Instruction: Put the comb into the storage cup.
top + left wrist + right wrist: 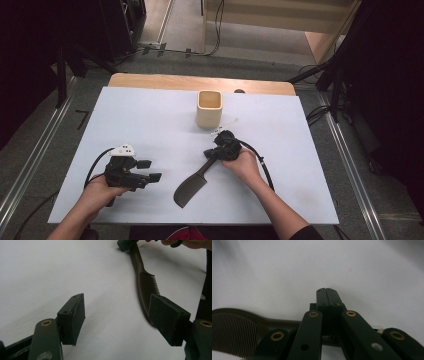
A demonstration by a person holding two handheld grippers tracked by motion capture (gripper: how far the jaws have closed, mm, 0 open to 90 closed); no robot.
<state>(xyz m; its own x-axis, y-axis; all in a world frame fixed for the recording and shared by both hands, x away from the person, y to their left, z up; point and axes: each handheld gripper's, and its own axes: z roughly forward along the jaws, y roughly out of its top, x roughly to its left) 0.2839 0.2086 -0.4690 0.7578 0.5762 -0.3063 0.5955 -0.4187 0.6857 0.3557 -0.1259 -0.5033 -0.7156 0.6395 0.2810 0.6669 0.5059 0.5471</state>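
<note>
A dark comb (192, 184) lies flat on the white table (150, 120), its handle pointing up and right. My right gripper (209, 152) sits over the end of that handle. In the right gripper view its pads (327, 293) are pressed together with no gap, and the comb (234, 332) runs crosswise beneath the jaws' base; I cannot tell whether they touch. My left gripper (148, 170) rests at the front left, open and holding nothing. In the left gripper view the left gripper (117, 320) points toward the comb (146, 287), which lies just beyond its right pad.
A beige square cup (209, 107) stands upright at the back middle of the table. A thin pale stick-like item (226, 125) lies just in front of it, next to the right gripper. Cables trail from both grippers. The table's wooden far edge (200, 81) borders a grey floor.
</note>
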